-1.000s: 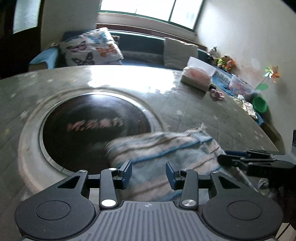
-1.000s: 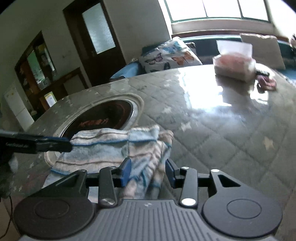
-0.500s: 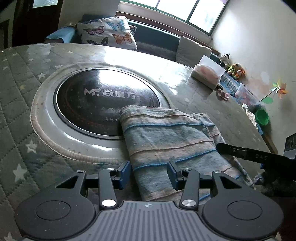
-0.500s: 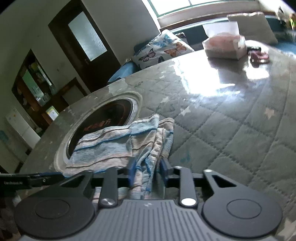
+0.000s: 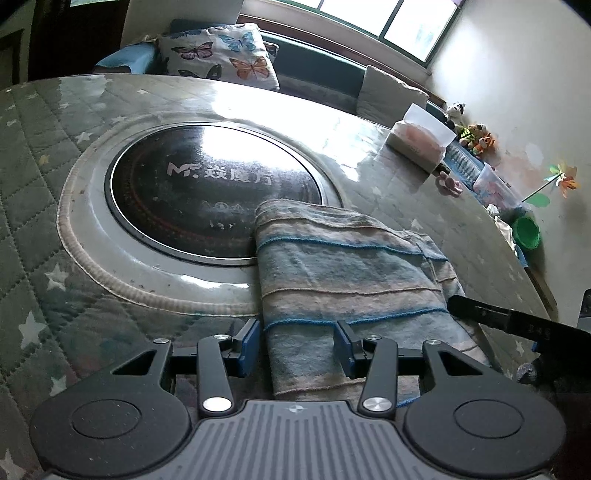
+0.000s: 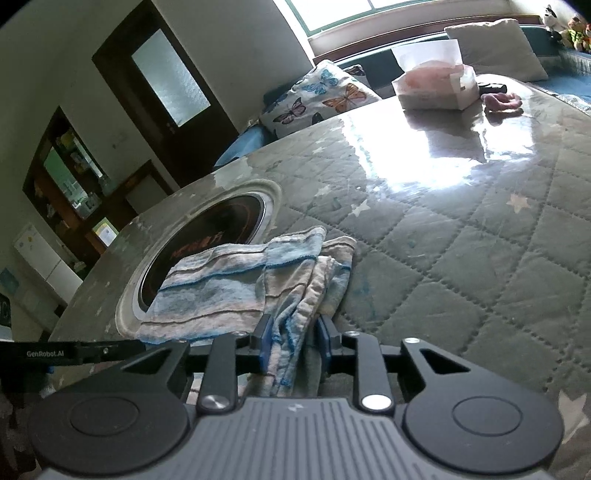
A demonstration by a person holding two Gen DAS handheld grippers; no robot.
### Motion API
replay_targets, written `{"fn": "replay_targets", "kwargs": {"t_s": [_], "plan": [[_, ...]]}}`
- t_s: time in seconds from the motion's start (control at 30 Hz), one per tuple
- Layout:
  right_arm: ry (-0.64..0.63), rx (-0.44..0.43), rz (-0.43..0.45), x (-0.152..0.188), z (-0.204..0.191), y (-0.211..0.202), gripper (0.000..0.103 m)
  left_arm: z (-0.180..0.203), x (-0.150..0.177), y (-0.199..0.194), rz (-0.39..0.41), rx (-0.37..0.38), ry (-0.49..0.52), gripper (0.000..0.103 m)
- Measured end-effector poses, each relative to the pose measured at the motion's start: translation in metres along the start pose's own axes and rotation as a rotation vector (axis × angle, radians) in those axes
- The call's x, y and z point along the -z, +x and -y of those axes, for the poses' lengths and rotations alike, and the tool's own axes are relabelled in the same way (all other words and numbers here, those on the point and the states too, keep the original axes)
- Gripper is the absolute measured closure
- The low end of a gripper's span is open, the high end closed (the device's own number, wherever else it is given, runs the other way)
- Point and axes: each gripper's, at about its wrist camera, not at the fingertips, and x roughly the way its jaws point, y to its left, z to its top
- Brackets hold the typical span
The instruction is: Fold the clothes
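Since a second ago my right gripper (image 6: 291, 345) narrowed onto the striped cloth's (image 5: 347, 273) bunched edge beside the cooktop (image 5: 207, 192) and is easing open; left gripper (image 5: 295, 345) half-open astride it, should pinch squarely.

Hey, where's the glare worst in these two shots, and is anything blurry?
Left wrist view: window glare washes out the far table and part of the black round plate; striped cloth sharp. Right wrist view: glare beside the tissue box; edges bowed by fisheye.

pale walls, bright window (image 5: 406, 22), dark door (image 6: 166, 85).
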Motion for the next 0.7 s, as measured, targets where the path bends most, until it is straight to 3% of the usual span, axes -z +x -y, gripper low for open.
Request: {"fn": "replay_targets", "kwargs": {"t_s": [0.13,0.37,0.7], "plan": [[0.019,-0.009,0.005,0.003,0.001,0.0,0.079,0.002,-0.001,0.003,-0.003,0.008,0.003,0.059],[0.033,-0.016,0.006,0.006,-0.002,0.001,0.085,0.0,0.0,0.003,-0.006,-0.002,-0.005,0.085],[0.009,-0.005,-0.006,0.005,-0.022,0.001,0.089,-0.009,0.002,-0.012,0.031,0.006,-0.002,0.093]]}}
